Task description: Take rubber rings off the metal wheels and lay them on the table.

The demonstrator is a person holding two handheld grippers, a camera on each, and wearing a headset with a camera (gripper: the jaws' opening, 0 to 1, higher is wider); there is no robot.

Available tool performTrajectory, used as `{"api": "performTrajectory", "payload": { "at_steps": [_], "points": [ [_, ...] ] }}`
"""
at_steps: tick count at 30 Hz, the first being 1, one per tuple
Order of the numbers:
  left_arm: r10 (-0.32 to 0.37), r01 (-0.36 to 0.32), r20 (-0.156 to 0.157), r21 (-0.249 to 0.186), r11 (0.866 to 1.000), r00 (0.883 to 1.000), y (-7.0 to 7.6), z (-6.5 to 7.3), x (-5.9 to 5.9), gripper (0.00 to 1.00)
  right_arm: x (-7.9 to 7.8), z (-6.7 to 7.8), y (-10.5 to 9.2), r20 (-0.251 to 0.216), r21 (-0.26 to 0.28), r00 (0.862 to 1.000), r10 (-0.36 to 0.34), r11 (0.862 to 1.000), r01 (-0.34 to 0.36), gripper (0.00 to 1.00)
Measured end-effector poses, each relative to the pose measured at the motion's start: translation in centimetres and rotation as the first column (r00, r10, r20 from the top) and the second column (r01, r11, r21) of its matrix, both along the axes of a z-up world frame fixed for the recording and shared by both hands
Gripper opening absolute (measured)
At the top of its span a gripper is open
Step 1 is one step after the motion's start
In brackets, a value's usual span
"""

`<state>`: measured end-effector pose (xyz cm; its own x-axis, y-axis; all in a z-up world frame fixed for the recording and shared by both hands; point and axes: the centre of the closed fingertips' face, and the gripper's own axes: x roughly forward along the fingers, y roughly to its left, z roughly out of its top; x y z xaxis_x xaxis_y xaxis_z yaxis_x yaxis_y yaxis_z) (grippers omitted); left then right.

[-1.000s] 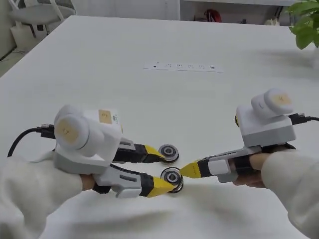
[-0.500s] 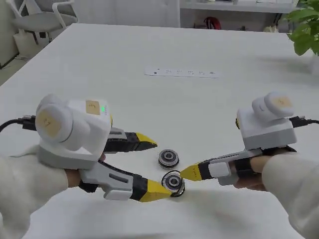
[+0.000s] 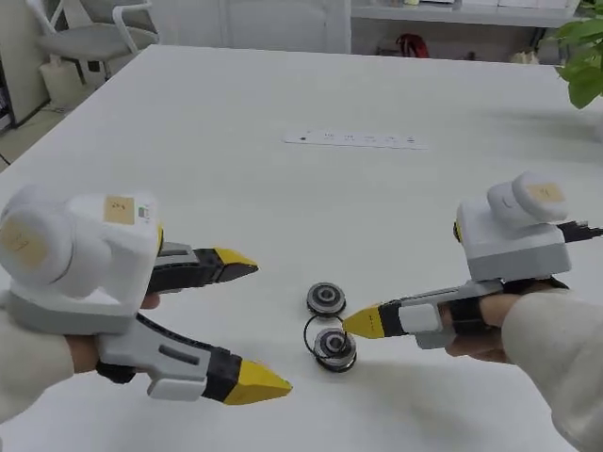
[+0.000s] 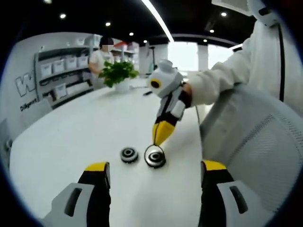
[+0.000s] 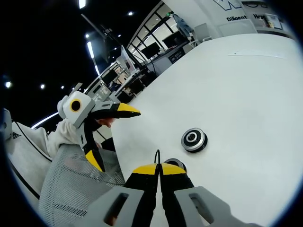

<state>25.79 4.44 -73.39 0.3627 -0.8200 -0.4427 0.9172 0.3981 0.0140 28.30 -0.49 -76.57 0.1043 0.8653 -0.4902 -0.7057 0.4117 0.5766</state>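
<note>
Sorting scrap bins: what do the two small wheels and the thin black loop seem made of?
Far wheel, near wheel: likely metal, shiny silvery faces, dark centres. Loop: probably rubber, thin, matte black, apparently pinched by the shut right hand-held gripper.

2 metal wheels (image 3: 326,298) (image 3: 334,346), 1 rubber ring (image 3: 305,331), 2 grippers (image 3: 271,326) (image 3: 348,323), 1 pwr strip (image 3: 355,140), 1 plant (image 3: 584,56)

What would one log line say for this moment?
right gripper shut on rubber ring | ring partly off near wheel | left gripper open, apart
</note>
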Motion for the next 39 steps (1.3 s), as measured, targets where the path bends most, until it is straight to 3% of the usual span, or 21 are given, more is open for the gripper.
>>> {"api": "performTrajectory", "payload": {
  "at_steps": [10,15,20,34,39],
  "points": [
    [0.059,-0.060,-0.012,-0.053,0.997,0.998,1.1,0.4,0.2,0.92,-0.5,0.4,0.9,-0.003,0.017,1.000,0.016,1.000,-0.016,0.00],
    [0.089,-0.089,-0.001,-0.068,0.994,0.996,1.7,0.5,0.3,1.00,-0.9,0.5,1.5,-0.002,0.021,1.000,0.029,0.999,-0.029,0.00],
    [0.082,-0.084,-0.025,-0.064,0.994,0.996,1.7,-0.2,-0.1,1.00,-1.5,0.3,2.2,-0.012,0.021,0.999,0.048,0.999,-0.048,0.00],
    [0.107,-0.110,-0.055,-0.052,0.993,0.993,2.4,-1.3,-0.1,1.00,-3.1,-0.7,3.8,-0.016,-0.003,0.993,0.113,0.994,-0.113,0.00],
    [0.091,-0.094,-0.065,-0.043,0.995,0.994,2.1,-1.6,-0.4,1.00,-3.3,-1.1,4.4,0.025,-0.024,0.990,0.141,0.990,-0.140,0.00]
  ]
}}
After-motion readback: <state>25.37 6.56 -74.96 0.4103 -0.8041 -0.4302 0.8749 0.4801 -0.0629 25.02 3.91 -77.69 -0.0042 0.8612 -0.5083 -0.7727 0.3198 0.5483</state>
